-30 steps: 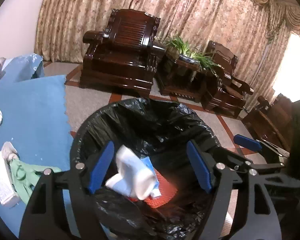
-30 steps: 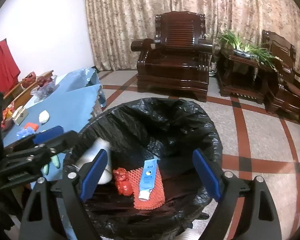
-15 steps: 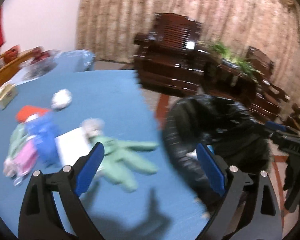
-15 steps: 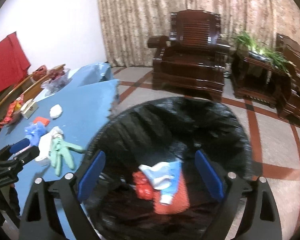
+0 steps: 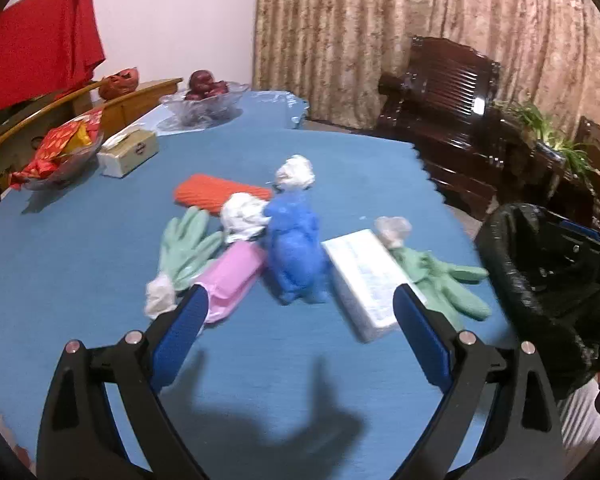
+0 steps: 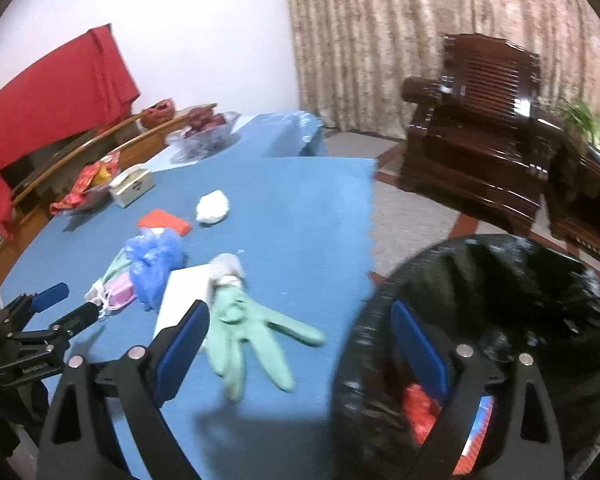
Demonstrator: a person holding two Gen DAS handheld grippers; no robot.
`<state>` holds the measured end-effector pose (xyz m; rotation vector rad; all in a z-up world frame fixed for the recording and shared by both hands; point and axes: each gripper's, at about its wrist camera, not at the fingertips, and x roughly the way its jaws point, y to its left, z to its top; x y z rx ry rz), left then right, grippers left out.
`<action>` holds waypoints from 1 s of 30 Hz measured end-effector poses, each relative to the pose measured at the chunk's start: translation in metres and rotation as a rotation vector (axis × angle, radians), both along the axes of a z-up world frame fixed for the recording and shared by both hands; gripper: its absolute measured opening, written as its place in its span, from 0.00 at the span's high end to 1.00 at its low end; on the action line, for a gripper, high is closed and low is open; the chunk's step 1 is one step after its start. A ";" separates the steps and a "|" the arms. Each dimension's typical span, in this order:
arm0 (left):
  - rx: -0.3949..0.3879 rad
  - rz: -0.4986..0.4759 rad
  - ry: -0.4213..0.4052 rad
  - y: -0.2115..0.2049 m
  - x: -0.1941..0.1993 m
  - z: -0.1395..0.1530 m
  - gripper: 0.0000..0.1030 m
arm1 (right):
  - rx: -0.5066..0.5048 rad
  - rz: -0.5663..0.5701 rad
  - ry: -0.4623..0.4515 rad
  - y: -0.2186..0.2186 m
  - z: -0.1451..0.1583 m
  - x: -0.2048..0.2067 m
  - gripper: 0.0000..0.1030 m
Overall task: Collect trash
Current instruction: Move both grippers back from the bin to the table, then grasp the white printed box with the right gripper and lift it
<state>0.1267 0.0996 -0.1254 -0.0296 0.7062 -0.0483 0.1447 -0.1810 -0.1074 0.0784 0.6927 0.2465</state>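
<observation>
1. A scatter of trash lies on the blue table [image 5: 80,248]: a crumpled blue plastic bag [image 5: 296,248] sits at the centre of the pile, taken here as the landmark.
2. Just beside the bag toward the bin lies a white packet [image 5: 364,280], with a green glove [image 5: 440,280] on its far side, fingers pointing toward the black-lined trash bin [image 6: 500,300].
3. On the bag's other side rest a pink item [image 5: 232,276] and a second green glove [image 5: 186,246]; a white wad [image 5: 244,212] touches the bag's upper end.
4. Beyond the bag lie an orange pad [image 5: 216,194] and another white wad [image 5: 296,172].
5. The left gripper [image 5: 296,340] hovers near the bag, spread wide and empty.
6. The right gripper [image 6: 300,344] is likewise agape, holding nothing, one finger over the packet, the other over the bin's rim.
7. Farther behind the bag stand a tissue box [image 5: 130,152] and a glass fruit bowl [image 5: 204,100].
</observation>
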 end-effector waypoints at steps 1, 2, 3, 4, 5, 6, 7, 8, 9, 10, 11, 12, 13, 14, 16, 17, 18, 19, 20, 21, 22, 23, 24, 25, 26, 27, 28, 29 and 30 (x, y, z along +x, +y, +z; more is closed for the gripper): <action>0.000 0.007 0.003 0.003 0.001 -0.003 0.12 | -0.005 0.016 0.005 0.010 -0.003 0.004 0.14; -0.001 0.015 0.007 0.005 0.003 -0.005 0.12 | -0.007 0.028 0.008 0.018 -0.005 0.007 0.15; -0.005 0.024 0.011 0.009 0.005 -0.008 0.12 | -0.008 0.044 0.012 0.028 -0.007 0.011 0.17; -0.007 0.029 0.015 0.012 0.007 -0.010 0.12 | -0.008 0.053 0.015 0.032 -0.009 0.014 0.20; -0.007 0.034 0.019 0.015 0.009 -0.012 0.12 | -0.007 0.066 0.022 0.040 -0.012 0.017 0.22; -0.005 0.037 0.022 0.017 0.010 -0.014 0.12 | -0.006 0.074 0.028 0.045 -0.014 0.019 0.24; -0.006 0.039 0.025 0.020 0.011 -0.016 0.12 | -0.004 0.087 0.039 0.053 -0.019 0.023 0.27; -0.009 0.041 0.030 0.023 0.012 -0.018 0.14 | 0.000 0.101 0.050 0.061 -0.023 0.026 0.28; -0.009 0.042 0.034 0.025 0.012 -0.020 0.16 | 0.002 0.110 0.057 0.066 -0.025 0.027 0.30; -0.008 0.043 0.040 0.028 0.012 -0.023 0.18 | 0.003 0.123 0.065 0.073 -0.029 0.029 0.31; -0.008 0.047 0.048 0.032 0.012 -0.025 0.19 | 0.001 0.133 0.070 0.078 -0.032 0.030 0.31; -0.009 0.051 0.051 0.035 0.011 -0.028 0.19 | -0.001 0.144 0.075 0.084 -0.035 0.030 0.32; -0.011 0.058 0.057 0.039 0.011 -0.031 0.19 | -0.002 0.158 0.081 0.091 -0.039 0.032 0.33; -0.013 0.063 0.061 0.042 0.010 -0.033 0.19 | -0.004 0.169 0.087 0.096 -0.042 0.033 0.33; -0.015 0.075 0.072 0.048 0.009 -0.037 0.19 | -0.012 0.187 0.099 0.108 -0.050 0.036 0.34; -0.017 0.079 0.076 0.051 0.009 -0.039 0.19 | -0.017 0.194 0.109 0.114 -0.055 0.037 0.34; -0.017 0.084 0.079 0.054 0.008 -0.040 0.19 | -0.018 0.198 0.115 0.117 -0.057 0.038 0.35; -0.017 0.087 0.081 0.056 0.008 -0.041 0.19 | -0.021 0.204 0.124 0.122 -0.061 0.039 0.35; -0.019 0.091 0.084 0.059 0.008 -0.043 0.19 | -0.028 0.209 0.132 0.125 -0.065 0.041 0.35; -0.020 0.094 0.085 0.060 0.007 -0.043 0.19 | -0.040 0.212 0.142 0.130 -0.069 0.042 0.36; -0.022 0.097 0.087 0.062 0.007 -0.044 0.19 | -0.044 0.215 0.148 0.132 -0.072 0.043 0.36; -0.024 0.101 0.088 0.064 0.007 -0.045 0.19 | -0.049 0.219 0.153 0.135 -0.076 0.044 0.37; -0.025 0.104 0.088 0.065 0.007 -0.045 0.19 | -0.057 0.221 0.156 0.137 -0.078 0.044 0.37; -0.028 0.109 0.090 0.067 0.007 -0.045 0.19 | -0.072 0.223 0.160 0.141 -0.081 0.045 0.37; -0.032 0.113 0.092 0.068 0.007 -0.046 0.19 | -0.082 0.224 0.161 0.144 -0.082 0.046 0.37; -0.034 0.115 0.093 0.069 0.007 -0.046 0.19 | -0.091 0.225 0.163 0.146 -0.084 0.047 0.37; -0.037 0.117 0.095 0.070 0.007 -0.047 0.19 | -0.101 0.226 0.167 0.148 -0.087 0.049 0.37; -0.038 0.118 0.097 0.070 0.007 -0.047 0.19 | -0.109 0.225 0.172 0.150 -0.089 0.050 0.37; -0.039 0.119 0.098 0.070 0.007 -0.047 0.19 | -0.117 0.223 0.176 0.152 -0.091 0.052 0.37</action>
